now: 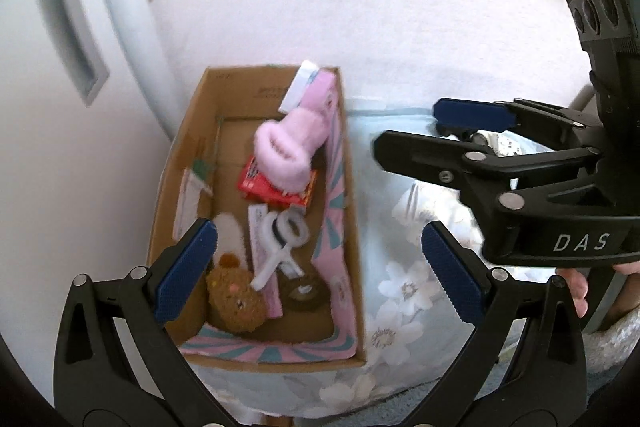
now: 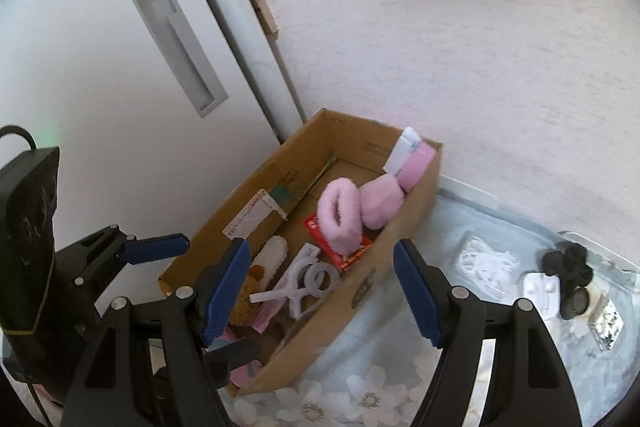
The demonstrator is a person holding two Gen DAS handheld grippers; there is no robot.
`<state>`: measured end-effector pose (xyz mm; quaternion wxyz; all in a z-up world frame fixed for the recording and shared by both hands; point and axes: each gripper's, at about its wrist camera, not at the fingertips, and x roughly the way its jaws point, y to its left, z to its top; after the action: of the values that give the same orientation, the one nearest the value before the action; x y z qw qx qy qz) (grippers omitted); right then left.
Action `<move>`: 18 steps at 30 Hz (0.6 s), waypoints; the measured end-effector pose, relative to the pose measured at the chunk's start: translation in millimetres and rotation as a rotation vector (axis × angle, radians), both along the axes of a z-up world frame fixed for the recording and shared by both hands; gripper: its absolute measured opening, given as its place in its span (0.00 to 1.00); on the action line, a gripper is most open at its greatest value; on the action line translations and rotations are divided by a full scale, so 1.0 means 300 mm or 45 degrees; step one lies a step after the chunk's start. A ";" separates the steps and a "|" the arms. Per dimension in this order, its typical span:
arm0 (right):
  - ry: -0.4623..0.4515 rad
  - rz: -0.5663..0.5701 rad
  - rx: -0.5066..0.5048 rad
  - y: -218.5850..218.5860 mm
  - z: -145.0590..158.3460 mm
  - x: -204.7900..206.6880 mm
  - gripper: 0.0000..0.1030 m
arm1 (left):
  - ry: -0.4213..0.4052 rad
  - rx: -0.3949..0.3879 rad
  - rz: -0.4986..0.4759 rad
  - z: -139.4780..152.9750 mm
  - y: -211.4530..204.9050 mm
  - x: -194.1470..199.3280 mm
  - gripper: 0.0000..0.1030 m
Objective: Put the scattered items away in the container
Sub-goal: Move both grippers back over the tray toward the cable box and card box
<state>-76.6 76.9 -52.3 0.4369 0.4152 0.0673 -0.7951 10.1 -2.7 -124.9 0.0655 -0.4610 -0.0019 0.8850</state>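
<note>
Grippers hang empty over the floral bed cover: the left gripper point(image 1: 316, 267) spread wide above the cardboard box point(image 2: 360, 291), the right gripper point(image 2: 320, 291) likewise agape just right of the box, probably between fetches. Inside the box lie a brown plush point(image 1: 236, 301), white clip point(image 1: 280, 247), red packet point(image 1: 264, 187) and pink fluffy slippers point(image 1: 288, 151). Well right of the box, a white packet point(image 2: 486, 261), black items point(image 2: 568, 267) and a foil sachet point(image 2: 608, 323) wait uncollected.

Cardboard box point(image 2: 360, 291) open on top; pink fluffy slipper point(image 2: 340, 219) fills its far end, wall point(image 2: 480, 47) close behind.
</note>
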 end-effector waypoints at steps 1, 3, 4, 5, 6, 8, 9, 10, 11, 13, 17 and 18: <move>0.020 -0.020 -0.001 0.029 0.013 -0.006 0.68 | 0.015 -0.019 -0.023 0.016 0.020 -0.008 0.99; 0.043 -0.052 -0.006 0.081 0.031 -0.019 0.68 | 0.037 -0.050 -0.056 0.039 0.050 -0.016 0.99; 0.062 -0.080 -0.007 0.129 0.044 -0.031 0.68 | 0.051 -0.071 -0.080 0.052 0.069 -0.023 0.99; 0.074 -0.098 -0.005 0.158 0.053 -0.039 0.68 | 0.062 -0.092 -0.107 0.064 0.088 -0.033 0.99; 0.093 -0.120 0.001 0.199 0.062 -0.048 0.68 | 0.066 -0.106 -0.126 0.071 0.102 -0.040 0.99; 0.137 -0.173 0.032 0.295 0.076 -0.067 0.68 | 0.069 -0.152 -0.178 0.088 0.142 -0.067 0.99; 0.158 -0.206 0.053 0.338 0.081 -0.076 0.68 | 0.069 -0.162 -0.194 0.093 0.154 -0.076 0.99; 0.182 -0.252 0.083 0.402 0.087 -0.089 0.68 | 0.069 -0.168 -0.221 0.101 0.172 -0.092 0.99; 0.189 -0.279 0.098 0.441 0.090 -0.098 0.68 | 0.066 -0.170 -0.250 0.106 0.191 -0.108 0.99; 0.197 -0.340 0.128 0.537 0.094 -0.118 0.68 | 0.056 -0.183 -0.284 0.107 0.225 -0.138 0.99; 0.191 -0.454 0.171 0.700 0.088 -0.149 0.68 | -0.013 -0.180 -0.329 0.064 0.314 -0.206 0.99; 0.184 -0.475 0.173 0.729 0.082 -0.154 0.68 | -0.037 -0.168 -0.332 0.044 0.341 -0.222 0.99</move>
<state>-122.7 295.5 -27.6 0.2471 0.3907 0.0739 -0.8836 -56.5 99.5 -111.5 0.1493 -0.4736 0.1151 0.8603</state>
